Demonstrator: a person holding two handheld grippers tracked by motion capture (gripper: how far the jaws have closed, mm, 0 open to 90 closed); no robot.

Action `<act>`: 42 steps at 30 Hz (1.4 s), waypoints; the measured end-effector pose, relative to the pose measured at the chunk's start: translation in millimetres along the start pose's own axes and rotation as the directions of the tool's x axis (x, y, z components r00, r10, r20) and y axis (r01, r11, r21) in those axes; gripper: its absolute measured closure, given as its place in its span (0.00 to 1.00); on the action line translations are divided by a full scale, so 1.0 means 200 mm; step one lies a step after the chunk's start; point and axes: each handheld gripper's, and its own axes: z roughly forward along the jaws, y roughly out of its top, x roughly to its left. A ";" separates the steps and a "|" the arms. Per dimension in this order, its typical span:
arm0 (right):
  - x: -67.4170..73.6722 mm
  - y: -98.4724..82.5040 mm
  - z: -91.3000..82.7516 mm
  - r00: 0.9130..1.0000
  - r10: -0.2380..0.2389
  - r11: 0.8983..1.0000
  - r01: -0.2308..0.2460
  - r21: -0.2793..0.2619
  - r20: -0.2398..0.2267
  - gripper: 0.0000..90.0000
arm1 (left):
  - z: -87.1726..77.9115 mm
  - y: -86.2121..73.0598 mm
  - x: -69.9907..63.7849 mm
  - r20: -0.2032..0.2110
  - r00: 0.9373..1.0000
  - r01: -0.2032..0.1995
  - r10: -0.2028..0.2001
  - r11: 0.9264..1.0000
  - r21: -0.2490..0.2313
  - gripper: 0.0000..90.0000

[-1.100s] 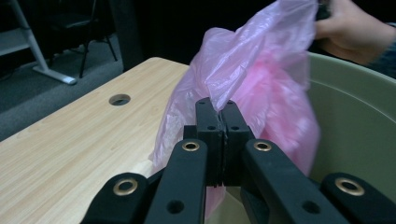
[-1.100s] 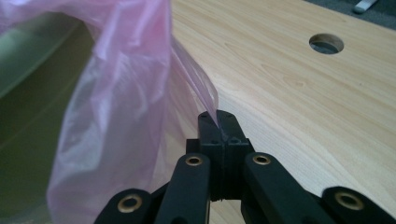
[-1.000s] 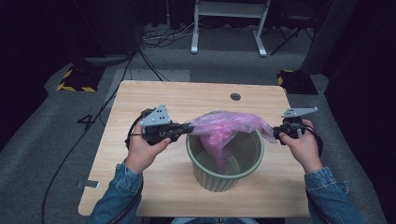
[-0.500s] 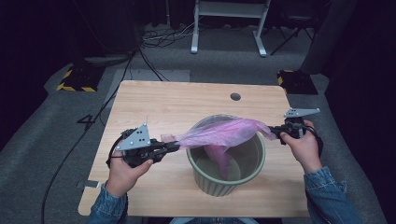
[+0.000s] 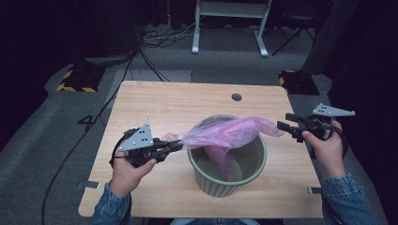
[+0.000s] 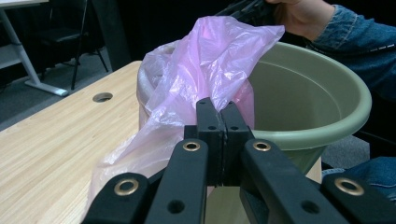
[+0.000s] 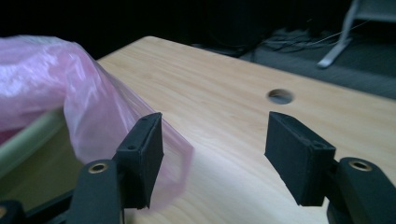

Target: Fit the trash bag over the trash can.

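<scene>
A pale green plastic bin (image 5: pixel 244 180) stands on the wooden table (image 5: pixel 164 105), with a thin pink plastic bag (image 5: pixel 225 133) draped over its mouth and hanging inside. My left gripper (image 5: pixel 179 145) is shut on the bag's left edge, stretched out past the rim; the left gripper view has the jaws (image 6: pixel 223 119) pinched on the pink bag (image 6: pixel 215 60) in front of the bin (image 6: pixel 322 105). My right gripper (image 5: pixel 282 121) hovers just right of the bag's other end. Its jaws (image 7: pixel 215 140) have just been opening; the bag's loose corner (image 7: pixel 70 98) hangs by one pad, unpressed.
A round cable hole (image 5: pixel 236 97) sits near the table's far edge. Beyond the table are a white stand (image 5: pixel 230 23), floor cables (image 5: pixel 159 37) and two yellow-striped black blocks (image 5: pixel 77 79). Bare tabletop lies on the left and at the back.
My left gripper pulled the bag's edge out leftward past the bin's rim. My right gripper let go of the bag's right end and drew slightly back and up.
</scene>
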 end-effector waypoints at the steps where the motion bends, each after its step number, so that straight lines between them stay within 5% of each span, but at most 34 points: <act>1: 0.05 0.02 -0.03 0.999 -0.041 0.999 0.041 -0.018 -0.027 0.39 | 0.01 0.00 0.00 -0.010 1.000 0.003 -0.002 1.000 0.008 0.99; 2: 0.05 0.02 -0.03 0.999 -0.041 0.999 0.041 -0.018 -0.027 0.39 | 0.01 0.00 0.00 -0.010 1.000 0.003 -0.002 1.000 0.008 0.99; 5: 0.20 0.08 -0.05 0.989 -0.144 0.990 0.144 0.002 -0.045 0.34 | 0.03 0.01 0.01 -0.020 1.000 0.013 -0.013 1.000 0.010 0.99; 14: 0.38 0.14 -0.02 0.958 -0.264 0.965 0.263 -0.023 -0.110 0.29 | 0.06 0.02 0.03 -0.031 0.999 0.042 -0.042 0.999 0.013 0.98; 16: 0.43 0.14 0.00 0.943 -0.299 0.954 0.295 -0.048 -0.146 0.29 | 0.07 0.02 0.05 -0.025 0.997 0.072 -0.071 0.997 0.015 0.97; 18: 0.48 0.15 0.05 0.918 -0.357 0.934 0.354 -0.048 -0.170 0.31 | 0.07 0.02 0.05 -0.015 0.996 0.091 -0.091 0.996 0.009 0.97; 20: 0.50 0.15 0.09 0.901 -0.397 0.916 0.400 -0.022 -0.172 0.37 | 0.07 0.02 0.04 -0.011 0.997 0.077 -0.077 0.997 0.012 0.97; 23: 0.51 0.15 0.12 0.886 -0.430 0.898 0.439 0.019 -0.172 0.80 | 0.07 0.02 0.02 -0.007 0.998 0.066 -0.066 0.998 0.009 0.97; 24: 0.52 0.15 0.12 0.889 -0.424 0.900 0.435 0.027 -0.174 0.92 | 0.06 0.03 0.02 -0.003 0.998 0.060 -0.060 0.998 0.007 0.97; 27: 0.53 0.16 0.10 0.892 -0.411 0.906 0.423 0.030 -0.187 0.99 | 0.05 0.03 0.00 0.002 0.999 0.051 -0.051 0.999 -0.001 0.97; 31: 0.55 0.13 0.01 0.891 -0.407 0.908 0.419 0.017 -0.198 1.00 | 0.04 0.00 -0.04 0.015 1.000 0.026 -0.026 1.000 -0.002 0.97; 39: 0.65 -0.01 -0.22 0.885 -0.348 0.932 0.364 -0.009 -0.310 1.00 | 0.00 -0.07 -0.14 0.089 0.996 -0.002 0.002 1.000 0.002 0.98; 42: 0.66 -0.07 -0.27 0.891 -0.327 0.939 0.344 0.000 -0.314 1.00 | 0.02 -0.11 -0.16 0.096 0.995 -0.012 0.009 1.000 0.028 0.98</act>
